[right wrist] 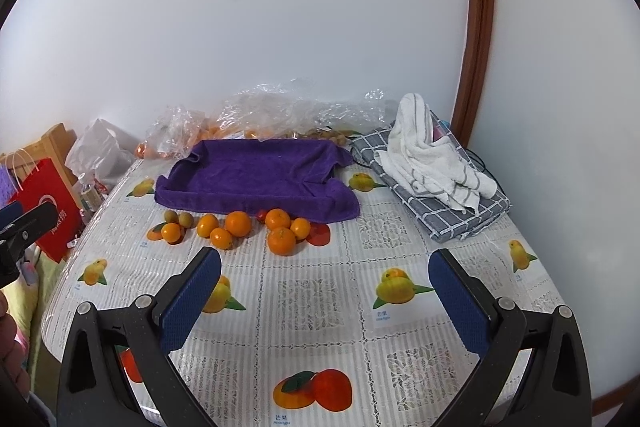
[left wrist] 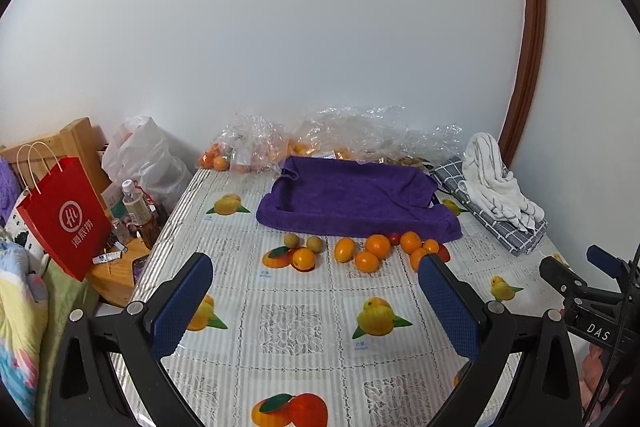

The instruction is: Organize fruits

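Note:
Several oranges (left wrist: 377, 246) (right wrist: 238, 223) lie in a loose row on the table, right in front of a purple towel (left wrist: 352, 195) (right wrist: 256, 179) shaped like a shallow tray. Two small greenish-brown fruits (left wrist: 292, 240) (right wrist: 171, 216) sit at the row's left end, and a small red fruit (left wrist: 394, 237) (right wrist: 262, 215) shows among the oranges. My left gripper (left wrist: 316, 303) hovers open over the tablecloth, short of the fruit, nothing between its blue pads. My right gripper (right wrist: 324, 303) is likewise open and empty, nearer the table's front.
Crumpled clear plastic bags (left wrist: 320, 135) holding more oranges lie behind the towel by the wall. A white striped towel (right wrist: 432, 155) rests on a folded grey checked cloth (right wrist: 460, 211) at the right. A red paper bag (left wrist: 66, 223) and bottles (left wrist: 138, 211) stand left of the table.

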`<state>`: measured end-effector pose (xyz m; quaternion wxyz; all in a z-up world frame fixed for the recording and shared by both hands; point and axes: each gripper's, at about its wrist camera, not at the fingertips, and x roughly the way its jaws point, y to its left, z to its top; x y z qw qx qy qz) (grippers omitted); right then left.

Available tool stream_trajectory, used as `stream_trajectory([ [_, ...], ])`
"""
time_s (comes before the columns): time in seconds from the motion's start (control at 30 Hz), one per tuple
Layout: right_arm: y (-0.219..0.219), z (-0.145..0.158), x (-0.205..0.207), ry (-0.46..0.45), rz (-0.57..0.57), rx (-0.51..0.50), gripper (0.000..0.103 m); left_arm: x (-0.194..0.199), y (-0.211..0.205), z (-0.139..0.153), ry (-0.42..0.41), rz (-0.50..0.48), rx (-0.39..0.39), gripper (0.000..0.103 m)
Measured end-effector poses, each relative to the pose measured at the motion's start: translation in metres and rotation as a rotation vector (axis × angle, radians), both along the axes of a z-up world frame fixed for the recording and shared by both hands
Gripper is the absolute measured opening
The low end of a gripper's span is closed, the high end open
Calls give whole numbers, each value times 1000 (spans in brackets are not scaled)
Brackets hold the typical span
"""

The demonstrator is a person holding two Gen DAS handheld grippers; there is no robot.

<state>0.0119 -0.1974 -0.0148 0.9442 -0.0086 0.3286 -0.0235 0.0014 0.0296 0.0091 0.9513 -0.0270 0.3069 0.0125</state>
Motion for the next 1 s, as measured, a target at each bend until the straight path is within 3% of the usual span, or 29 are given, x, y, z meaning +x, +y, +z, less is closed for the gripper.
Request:
stream_trajectory([
  [0.27,3,-21,22,25,48,32,102,29,19,-21,51,-1,-46,103],
  [0.63,8,-86,86,77,20,-20,102,91,41,-77,140,-1,-27,100],
  [0.87,18,-125,123,187,41,-23,93,118,59,-117,212,-7,12,100],
  [0.93,21,-134,130,201,43,-22,92,124,64,-127,231,-4,5,100],
  [1.0,24,-142,134,175,45,-16,83,131,68,-137,259,-9,1,97],
])
